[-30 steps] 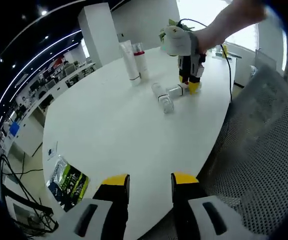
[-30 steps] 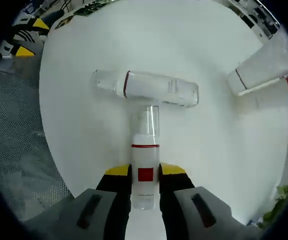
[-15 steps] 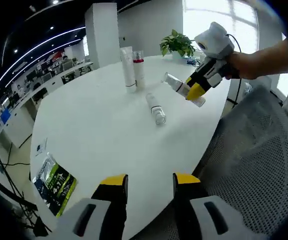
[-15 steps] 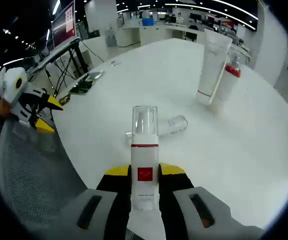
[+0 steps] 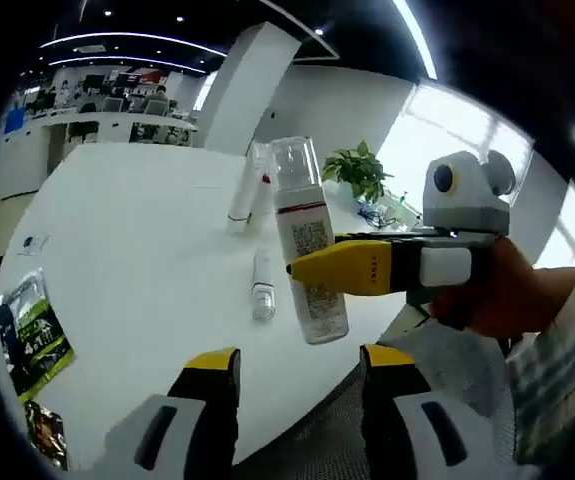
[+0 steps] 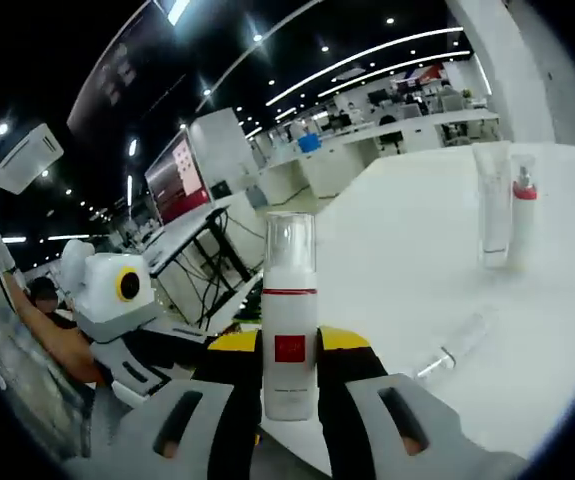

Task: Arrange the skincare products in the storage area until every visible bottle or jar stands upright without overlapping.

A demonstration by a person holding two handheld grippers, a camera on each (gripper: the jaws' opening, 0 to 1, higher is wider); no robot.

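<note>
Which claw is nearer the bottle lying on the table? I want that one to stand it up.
Neither clearly. The right claw is off the table, shut on another bottle; the left claw is open. The lying bottle is beyond both.

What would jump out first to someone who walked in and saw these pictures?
Most striking is the white pump bottle with a clear cap, lifted off the round white table and clamped between the yellow-tipped jaws of the right gripper, close in front of the left gripper. Behind it, another bottle lies on its side on the table, and farther back a white tube and a red-collared bottle stand upright side by side.
</note>
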